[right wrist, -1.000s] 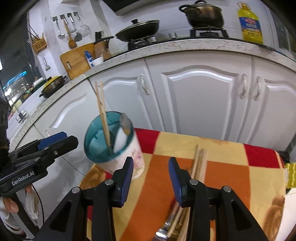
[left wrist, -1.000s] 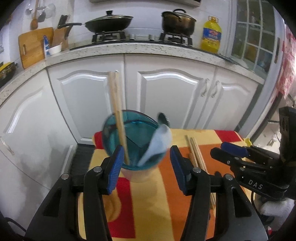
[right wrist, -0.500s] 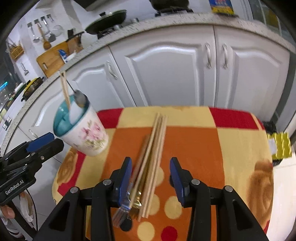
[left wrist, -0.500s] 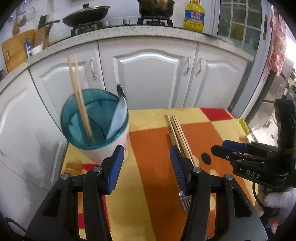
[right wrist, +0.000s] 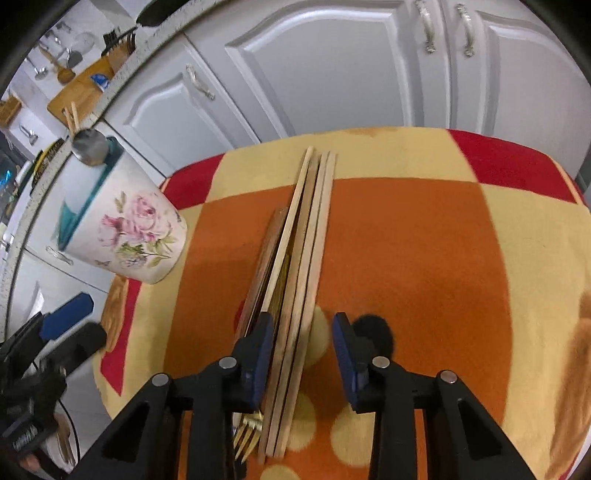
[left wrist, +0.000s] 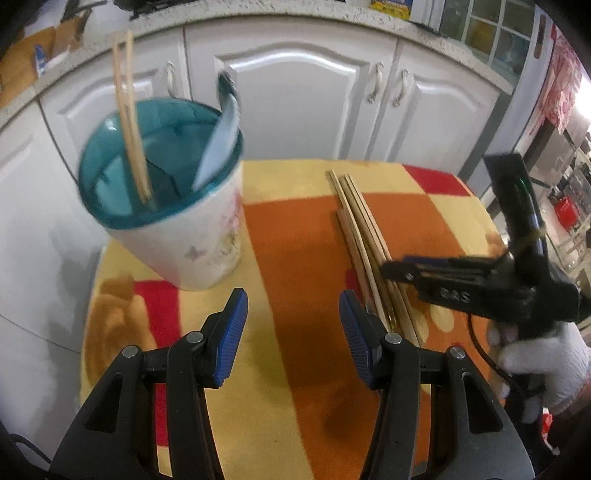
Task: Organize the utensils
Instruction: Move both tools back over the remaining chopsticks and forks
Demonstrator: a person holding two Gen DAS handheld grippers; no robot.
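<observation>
- White cabinet doors (right wrist: 332,66) with arched panels and metal handles (right wrist: 428,29) filled the wall behind.
- A speckled counter (left wrist: 258,18) ran along their top.
- A wooden board (right wrist: 79,92) leaned at its far left.
- A paned window (left wrist: 491,33) stood at right.
- A checked red, orange and yellow cloth (right wrist: 424,240) covered the bench.

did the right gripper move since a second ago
Yes. In its own view the right gripper has dropped toward the orange cloth: the chopsticks on it, ahead before, now lie between its closing jaws.
</observation>
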